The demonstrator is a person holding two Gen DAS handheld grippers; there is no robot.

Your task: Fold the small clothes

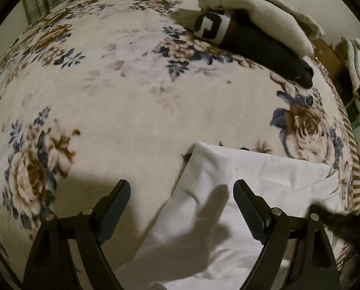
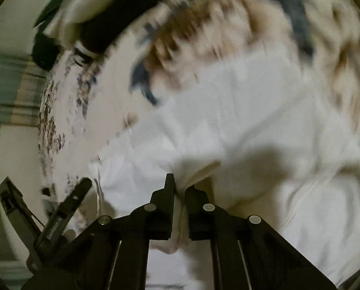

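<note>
Creased white cotton garment [image 1: 228, 193] on floral blanket [image 1: 107, 96], left gripper [image 1: 181, 193] spread wide above it, right gripper [image 2: 180, 188] clamped on a bunched fold

Smooth white cloth garment [image 1: 228, 188]; fleecy blanket [image 1: 131, 96]

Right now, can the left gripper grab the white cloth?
Probably yes. The left gripper is open just above the white cloth, with nothing between them. The right gripper already pinches it.
</note>
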